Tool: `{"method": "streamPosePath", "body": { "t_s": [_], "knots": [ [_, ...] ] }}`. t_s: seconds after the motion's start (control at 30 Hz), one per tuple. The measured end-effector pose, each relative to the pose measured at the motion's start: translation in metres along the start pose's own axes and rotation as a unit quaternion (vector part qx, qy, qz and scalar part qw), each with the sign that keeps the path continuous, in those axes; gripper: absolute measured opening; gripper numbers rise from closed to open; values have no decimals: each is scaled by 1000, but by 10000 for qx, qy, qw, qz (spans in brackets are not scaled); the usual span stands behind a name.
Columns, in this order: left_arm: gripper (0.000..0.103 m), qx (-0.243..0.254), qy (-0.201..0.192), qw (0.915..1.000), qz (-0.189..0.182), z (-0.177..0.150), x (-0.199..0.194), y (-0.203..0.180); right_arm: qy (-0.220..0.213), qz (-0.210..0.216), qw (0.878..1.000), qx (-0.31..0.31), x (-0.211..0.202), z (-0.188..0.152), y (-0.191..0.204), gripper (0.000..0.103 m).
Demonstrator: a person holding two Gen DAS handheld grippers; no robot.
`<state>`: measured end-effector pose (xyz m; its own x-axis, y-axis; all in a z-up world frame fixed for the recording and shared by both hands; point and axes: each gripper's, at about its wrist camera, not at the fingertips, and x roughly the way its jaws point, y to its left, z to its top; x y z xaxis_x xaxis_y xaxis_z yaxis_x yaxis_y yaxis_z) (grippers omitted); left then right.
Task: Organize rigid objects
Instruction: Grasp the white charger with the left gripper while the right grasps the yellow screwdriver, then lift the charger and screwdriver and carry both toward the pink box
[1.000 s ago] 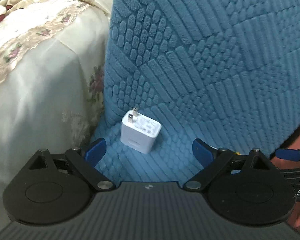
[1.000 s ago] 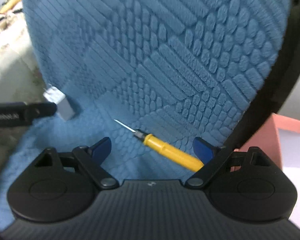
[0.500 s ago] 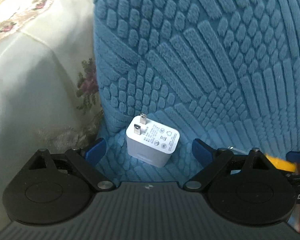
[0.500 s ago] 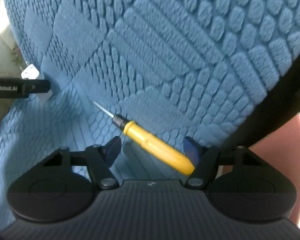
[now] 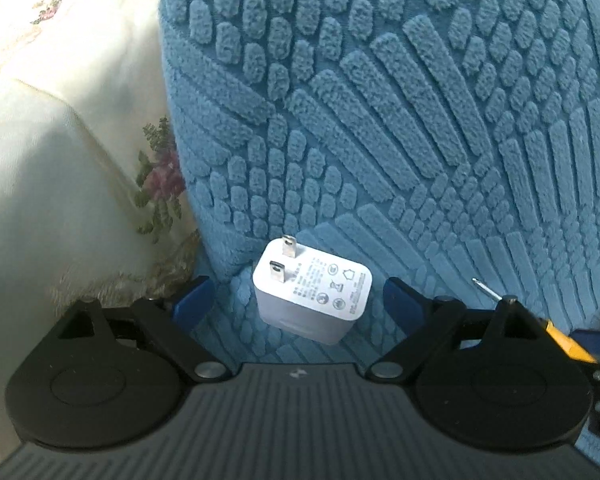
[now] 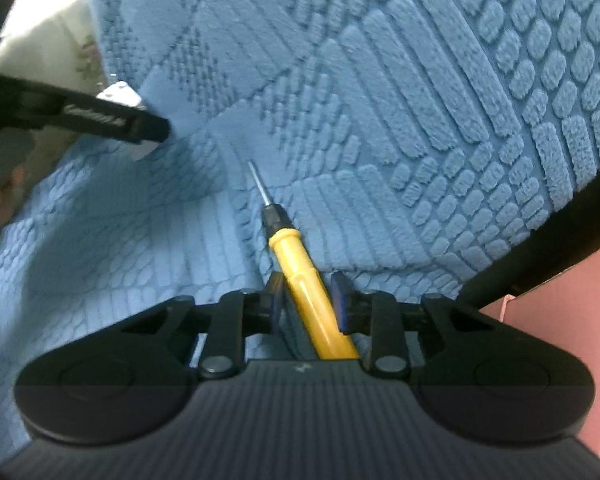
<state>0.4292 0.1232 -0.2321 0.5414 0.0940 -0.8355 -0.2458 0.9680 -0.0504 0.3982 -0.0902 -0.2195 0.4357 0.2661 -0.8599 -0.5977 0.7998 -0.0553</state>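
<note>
Fingers of the right hand-held gripper (image 6: 306, 300) sit close on either side of the yellow handle of a screwdriver (image 6: 300, 276), narrowed almost to contact; whether they already clamp it I cannot tell. The screwdriver lies on the blue textured cover (image 6: 380, 120), its thin metal tip pointing away from the gripper toward the fold where the cover rises into an upright back. To the right of the screwdriver a pink surface (image 6: 572, 320) shows beyond a dark edge.

The left hand-held gripper (image 5: 292, 306) is spread wide, holding nothing, with a white charger (image 5: 312, 300) lying between its blue fingertips (image 5: 190, 302) but touching neither. The charger rests on the same blue cover, prongs pointing away from the gripper and toward the fold. To the left of the charger hangs a cream floral cloth (image 5: 60, 160); to its right the screwdriver's tip is in view.

The step in hand looks like a double pick-up: both things bracketed, neither lifted. Next, the right gripper probably needs to finish squeezing the round handle squarely so it does not roll out, and the left needs to close across the charger's flat sides, clear of the prongs, before either thing is raised from the soft cover.
</note>
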Motion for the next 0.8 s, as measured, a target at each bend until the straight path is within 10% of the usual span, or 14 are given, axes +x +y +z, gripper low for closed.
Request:
{"method": "streamPosePath", "body": {
  "t_s": [0.5,0.8],
  "knots": [
    [60,344,3,9993,-134,11,17,10,13,457,9984,-322,-10,-12,21,22],
    [59,-47,-79,9997,-212,-1,-13,18,-55,370,9975,-602,2,-12,30,21]
  ]
}}
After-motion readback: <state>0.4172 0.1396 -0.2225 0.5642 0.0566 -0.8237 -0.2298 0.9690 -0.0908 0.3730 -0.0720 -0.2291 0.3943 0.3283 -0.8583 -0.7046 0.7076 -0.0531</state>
